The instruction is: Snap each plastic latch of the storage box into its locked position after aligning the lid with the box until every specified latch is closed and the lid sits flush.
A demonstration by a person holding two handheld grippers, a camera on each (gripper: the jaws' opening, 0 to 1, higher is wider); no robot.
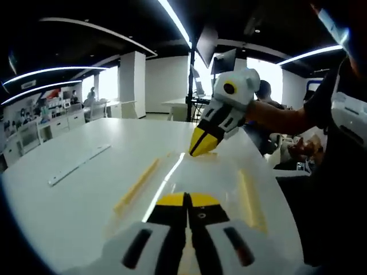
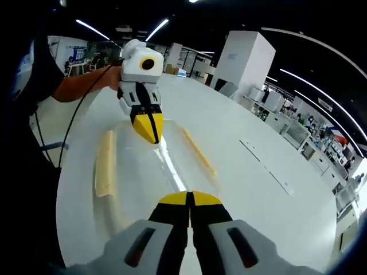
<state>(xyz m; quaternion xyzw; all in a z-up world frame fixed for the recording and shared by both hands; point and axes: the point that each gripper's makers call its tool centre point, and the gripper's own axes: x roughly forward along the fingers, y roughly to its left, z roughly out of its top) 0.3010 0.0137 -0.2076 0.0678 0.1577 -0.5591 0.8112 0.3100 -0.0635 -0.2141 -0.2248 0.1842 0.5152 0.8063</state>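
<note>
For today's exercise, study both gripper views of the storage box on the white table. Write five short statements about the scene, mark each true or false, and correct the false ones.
1. Both grippers have their yellow-tipped fingers closed together. True: the left gripper and the right gripper each show no gap at the tips.
2. The lid of the box is opaque black. False: it is clear, with a bright ceiling-light reflection running along it.
3. Pale yellow latches run along both long sides of the lid. True.
4. The table is dark wood. False: it is white.
5. A long white strip lies on the table apart from the box. True.
</note>
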